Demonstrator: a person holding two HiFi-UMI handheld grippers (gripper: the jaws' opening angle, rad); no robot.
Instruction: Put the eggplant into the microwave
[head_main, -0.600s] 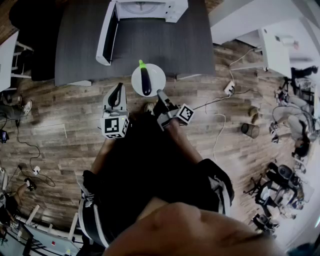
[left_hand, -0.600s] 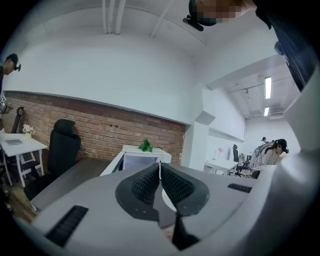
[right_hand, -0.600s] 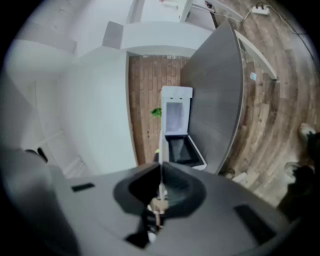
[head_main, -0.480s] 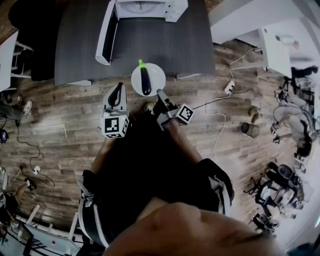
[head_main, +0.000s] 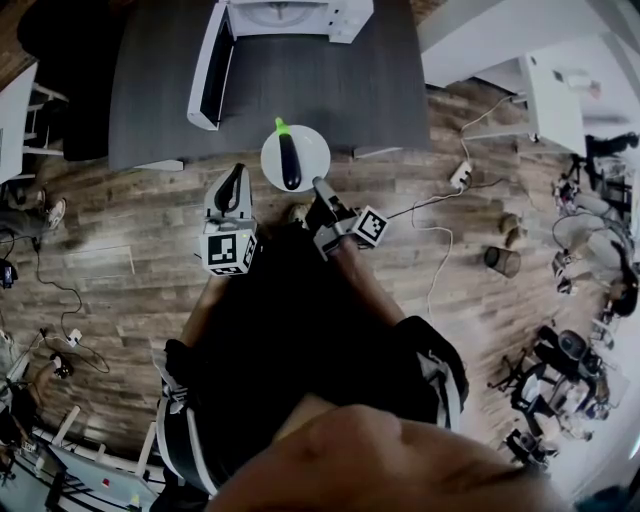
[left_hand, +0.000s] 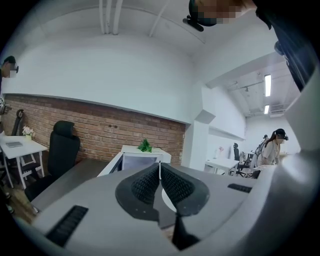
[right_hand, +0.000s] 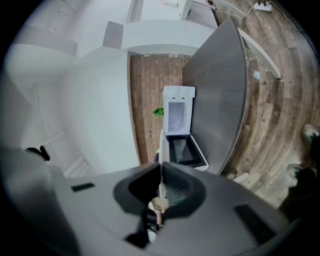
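The eggplant (head_main: 290, 162) lies on a white plate (head_main: 314, 148), a little left of the plate's middle. Its green stem points at the plate's far rim and its dark body runs back toward the near rim. The plate sits at the near edge of a dark grey table (head_main: 340, 90), partly jutting over it.

The right gripper (head_main: 319, 184) meets the plate at its near right rim. It is rolled on its side, and its jaws are pinched nearly together on that rim. In the right gripper view the plate shows edge-on as a thin white line running in between the pads. The eggplant lies on the plate just beyond and to the left of these jaws, apart from them.

The left gripper (head_main: 238, 173) is to the left of the plate's near side, off the table and clear of the rim. Its jaws are closed, pads meeting at the tips with nothing between them. The eggplant is to its right, with the plate's left rim in between.

Beyond the plate, at the far side of the table, stands a white microwave (head_main: 300, 14). Its door (head_main: 210, 65) is swung open toward the plate's left.
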